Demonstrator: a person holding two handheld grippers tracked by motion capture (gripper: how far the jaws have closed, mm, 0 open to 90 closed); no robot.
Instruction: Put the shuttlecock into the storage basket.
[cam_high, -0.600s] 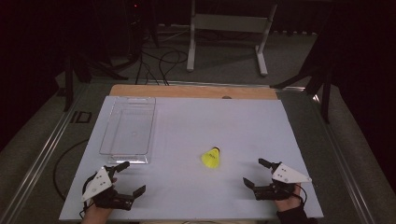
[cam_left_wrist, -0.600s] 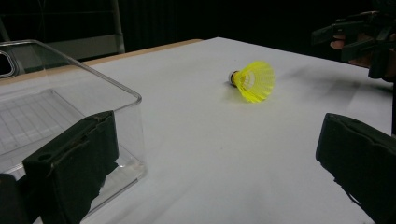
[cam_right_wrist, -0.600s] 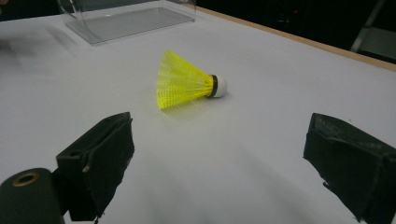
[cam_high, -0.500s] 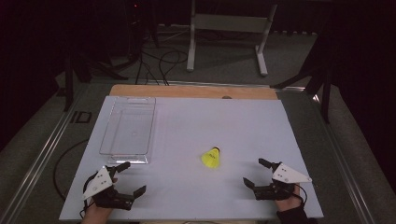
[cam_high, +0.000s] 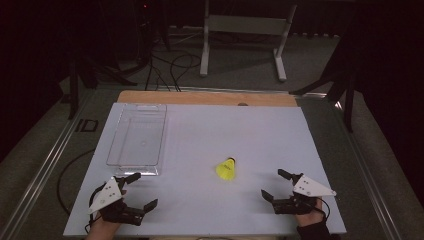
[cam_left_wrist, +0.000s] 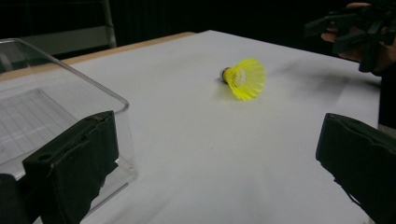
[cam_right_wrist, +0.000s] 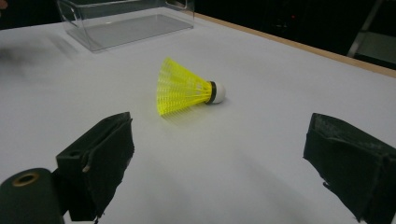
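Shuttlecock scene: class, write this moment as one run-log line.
shuttlecock: on its side, on white table, untouched | clear bin: empty | left gripper: open, holds nothing | right gripper: open, holds nothing

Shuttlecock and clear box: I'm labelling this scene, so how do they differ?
The shuttlecock is bright yellow with a white tip and lies on its side; the clear box is see-through, open-topped and stands flat. The shuttlecock is far smaller than the box. Both rest on the white table, untouched.

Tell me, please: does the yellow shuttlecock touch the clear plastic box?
Apart. In the high view a wide strip of bare white table lies between the shuttlecock and the clear plastic box; the right gripper view shows the same gap.
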